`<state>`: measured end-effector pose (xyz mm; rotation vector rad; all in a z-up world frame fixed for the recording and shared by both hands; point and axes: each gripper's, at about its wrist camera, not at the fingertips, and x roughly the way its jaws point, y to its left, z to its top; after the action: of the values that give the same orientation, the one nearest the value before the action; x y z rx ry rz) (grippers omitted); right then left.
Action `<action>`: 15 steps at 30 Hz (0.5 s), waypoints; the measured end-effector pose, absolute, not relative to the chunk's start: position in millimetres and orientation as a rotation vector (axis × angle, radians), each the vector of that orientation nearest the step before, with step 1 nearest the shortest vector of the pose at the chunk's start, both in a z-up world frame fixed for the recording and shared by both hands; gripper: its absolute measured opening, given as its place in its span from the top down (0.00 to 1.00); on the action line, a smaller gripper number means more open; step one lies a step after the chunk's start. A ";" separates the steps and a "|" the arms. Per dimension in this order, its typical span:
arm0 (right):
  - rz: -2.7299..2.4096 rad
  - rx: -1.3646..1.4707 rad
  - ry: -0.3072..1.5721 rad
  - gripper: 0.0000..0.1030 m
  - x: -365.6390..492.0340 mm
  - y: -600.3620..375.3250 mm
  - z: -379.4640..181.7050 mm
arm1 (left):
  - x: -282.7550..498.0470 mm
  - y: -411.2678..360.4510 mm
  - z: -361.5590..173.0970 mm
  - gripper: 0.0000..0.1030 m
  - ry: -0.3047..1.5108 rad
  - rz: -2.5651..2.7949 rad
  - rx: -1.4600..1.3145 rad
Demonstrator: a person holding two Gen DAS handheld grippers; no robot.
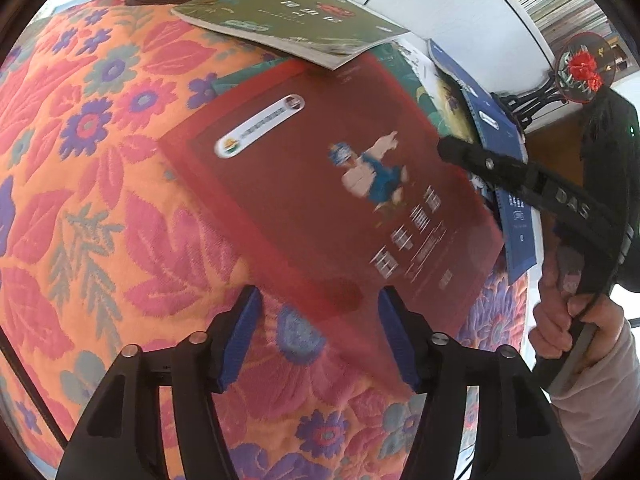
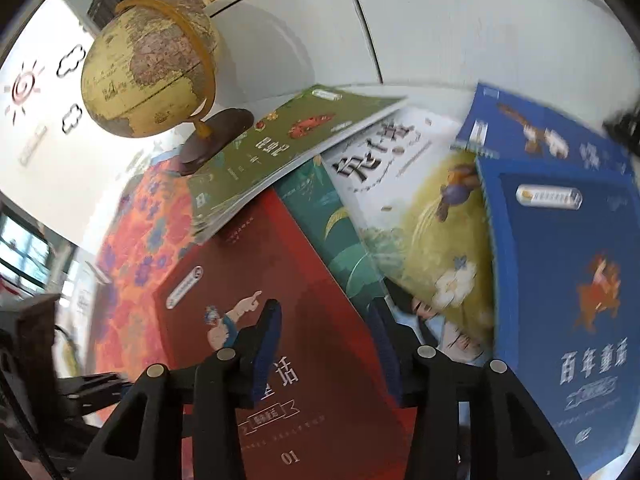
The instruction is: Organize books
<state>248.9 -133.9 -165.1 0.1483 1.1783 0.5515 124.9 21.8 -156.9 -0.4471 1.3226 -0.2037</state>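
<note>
A loose pile of paperback books lies on a table covered with a thick orange cloth woven with pink leaves and purple flowers. Uppermost toward the near side is a dark red book with a small cartoon figure pointing and a white oval label on its cover; its lower edge runs between the blue-padded fingers of the left gripper, whose jaws stand about half open with neither pad pressing on the cover. A green book with red and teal flower designs lies across the red book's far corner, overlapping it, and a dark teal book shows from beneath both. To the right of these lie a white and yellow-green book with large black characters, and a royal blue book with a reddish figure and white title characters, which covers another blue book behind it. The right gripper hangs over the red book's cover near its right edge, its jaws partly open and gripping nothing. In the left wrist view a hand in a pale sleeve grips that gripper's handle. A yellowed antique-style globe on a dark wooden base stands at the far edge of the cloth, just beside the green book. Shelves of books fill the background above white cabinet fronts.
</note>
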 end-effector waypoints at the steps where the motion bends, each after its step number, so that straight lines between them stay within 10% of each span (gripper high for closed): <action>1: 0.565 0.161 1.193 0.57 245.9 -134.8 -165.8 | 124.6 21.3 -157.1 0.41 1.324 -0.202 -0.439; 15: 0.656 0.228 1.415 0.54 66.6 -139.1 -192.2 | 41.7 58.2 -166.9 0.48 1.435 -0.405 -0.493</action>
<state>66.6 -139.1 -192.2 0.2283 1.4147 0.6559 41.7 58.2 -166.9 -0.4925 1.4351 -0.4046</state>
